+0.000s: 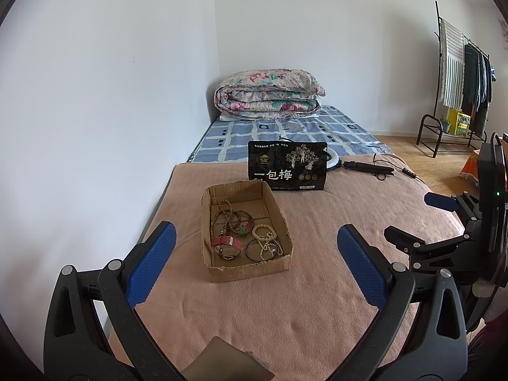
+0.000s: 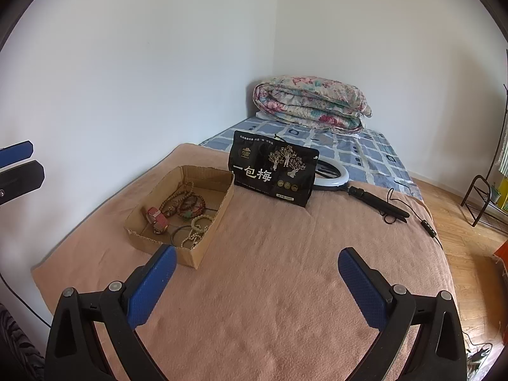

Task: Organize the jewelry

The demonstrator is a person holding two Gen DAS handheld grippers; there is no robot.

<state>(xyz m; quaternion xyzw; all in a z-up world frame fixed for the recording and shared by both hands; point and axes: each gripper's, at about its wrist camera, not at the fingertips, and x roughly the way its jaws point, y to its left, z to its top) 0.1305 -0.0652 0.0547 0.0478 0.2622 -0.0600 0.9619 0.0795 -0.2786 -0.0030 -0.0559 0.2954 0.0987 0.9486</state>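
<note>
A black snack pouch [image 1: 287, 165] printed with white Chinese characters stands upright on a peach blanket [image 1: 285, 301] spread over a bed. Just behind it lies a ring light [image 2: 331, 174] on its folded black stand, cable trailing. A folded floral quilt [image 1: 270, 93] rests on the blue checked sheet [image 1: 285, 133] in the corner. A clothes rack [image 1: 466, 79] stands on the wooden floor [image 1: 422, 155].

Soft even daylight, faint shadows, no glare; sharp centre, strong fisheye bending, black vignette at corners.

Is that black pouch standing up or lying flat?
Standing upright: the black pouch shows its full printed front, bottom edge resting on the pink blanket.
</note>
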